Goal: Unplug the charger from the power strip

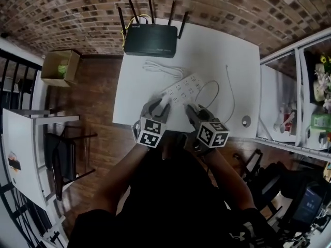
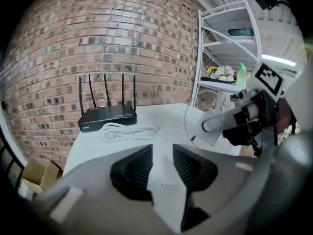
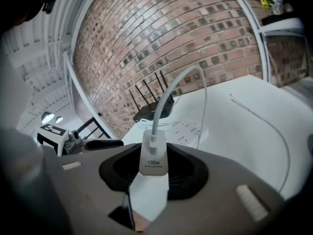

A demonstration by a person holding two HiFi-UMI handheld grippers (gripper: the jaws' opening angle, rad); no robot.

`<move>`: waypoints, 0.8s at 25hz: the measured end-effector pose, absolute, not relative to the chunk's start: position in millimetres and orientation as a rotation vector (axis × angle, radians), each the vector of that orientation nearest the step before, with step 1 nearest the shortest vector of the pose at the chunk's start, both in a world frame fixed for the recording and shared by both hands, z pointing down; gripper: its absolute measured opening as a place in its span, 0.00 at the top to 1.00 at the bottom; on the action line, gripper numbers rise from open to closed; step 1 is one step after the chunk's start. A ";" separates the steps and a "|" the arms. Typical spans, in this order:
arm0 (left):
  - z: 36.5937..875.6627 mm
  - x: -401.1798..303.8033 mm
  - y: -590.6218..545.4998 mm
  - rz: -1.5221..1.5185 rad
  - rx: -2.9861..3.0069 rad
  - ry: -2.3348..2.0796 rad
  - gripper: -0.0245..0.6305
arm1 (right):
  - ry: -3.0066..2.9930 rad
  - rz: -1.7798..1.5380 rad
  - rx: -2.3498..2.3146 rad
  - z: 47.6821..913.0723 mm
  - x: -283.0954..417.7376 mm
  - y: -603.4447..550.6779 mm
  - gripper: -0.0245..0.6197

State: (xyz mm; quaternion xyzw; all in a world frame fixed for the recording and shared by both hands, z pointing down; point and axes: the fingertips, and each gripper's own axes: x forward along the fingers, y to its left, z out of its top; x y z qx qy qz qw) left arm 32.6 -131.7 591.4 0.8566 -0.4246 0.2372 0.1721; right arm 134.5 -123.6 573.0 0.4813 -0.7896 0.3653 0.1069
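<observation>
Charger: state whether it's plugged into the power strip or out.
Out. The right gripper grips the white charger in its jaws, apart from the power strip lying on the table beyond.

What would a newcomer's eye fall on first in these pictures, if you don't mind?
Most likely the white charger marked 100W, clamped in the right gripper with its cable arching up, clear of the power strip in the middle of the white table. Next, the black router with its antennas at the table's far edge, against the brick wall.
</observation>
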 end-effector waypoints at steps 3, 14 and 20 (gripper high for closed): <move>573.7 32.6 -120.2 0.606 2.432 -1.228 0.77 | -2.322 1.198 1.479 574.4 155.8 -119.2 0.74; 544.8 40.3 -82.1 0.571 2.444 -1.213 0.77 | -2.239 1.646 1.631 611.4 217.3 -105.4 0.74; 536.2 46.1 -72.9 0.558 2.443 -1.211 0.77 | -2.130 1.672 1.647 643.1 231.5 -103.5 0.74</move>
